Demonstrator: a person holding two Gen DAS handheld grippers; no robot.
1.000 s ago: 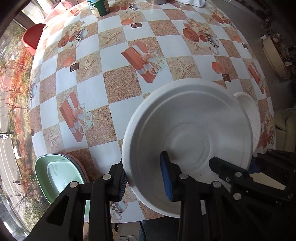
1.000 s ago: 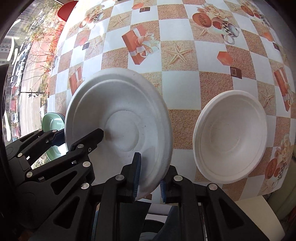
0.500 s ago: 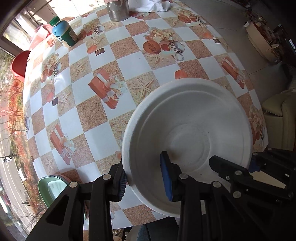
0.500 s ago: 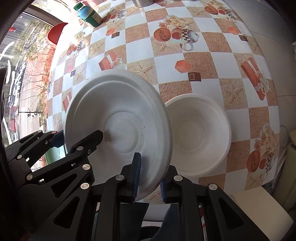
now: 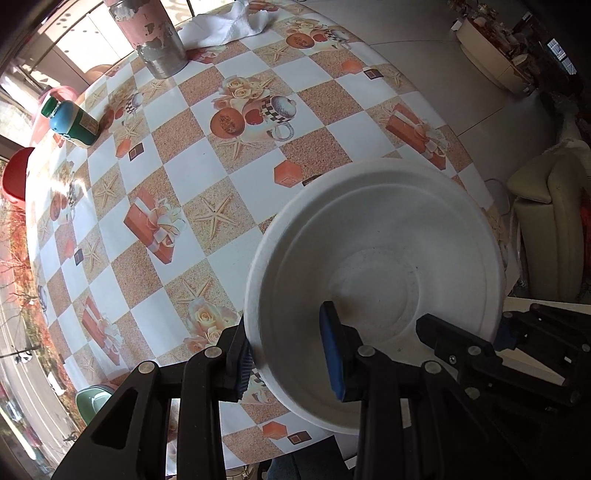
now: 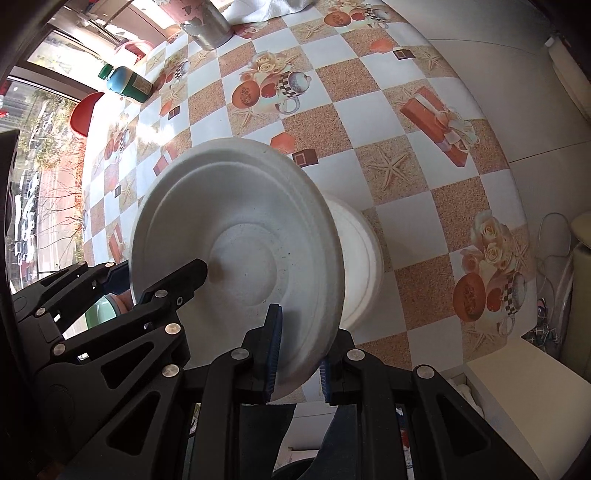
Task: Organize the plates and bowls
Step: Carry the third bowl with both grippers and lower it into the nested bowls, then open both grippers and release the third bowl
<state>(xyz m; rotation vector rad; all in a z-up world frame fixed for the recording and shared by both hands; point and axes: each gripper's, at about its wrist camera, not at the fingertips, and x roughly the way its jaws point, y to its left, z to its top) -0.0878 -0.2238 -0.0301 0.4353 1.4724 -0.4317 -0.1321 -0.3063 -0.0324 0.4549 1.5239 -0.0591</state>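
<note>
A white bowl point(image 5: 373, 266) hangs tilted above the checked tablecloth, held by its rim from two sides. My left gripper point(image 5: 288, 363) is shut on the rim's near-left edge, with one blue pad inside the bowl and one outside. On the opposite edge, my right gripper point(image 6: 298, 360) is shut on the same white bowl point(image 6: 240, 236). A second white bowl point(image 6: 364, 258) stands on the table just behind and partly under the held one. In the left wrist view it is hidden. A green dish point(image 5: 92, 402) sits at the table's near-left edge.
At the far side of the round table point(image 5: 184, 184) stand a worn metal tumbler point(image 5: 159, 40), a blue-green bottle point(image 5: 72, 123) and a white cloth point(image 5: 229, 26). A red chair point(image 5: 14, 173) is at the left, a cream sofa point(image 5: 546, 206) past the right edge.
Both grippers carried the white bowl sideways across the table, rolling as they went. The bowl on the table, first apart at the right, now lies mostly behind the held one.
</note>
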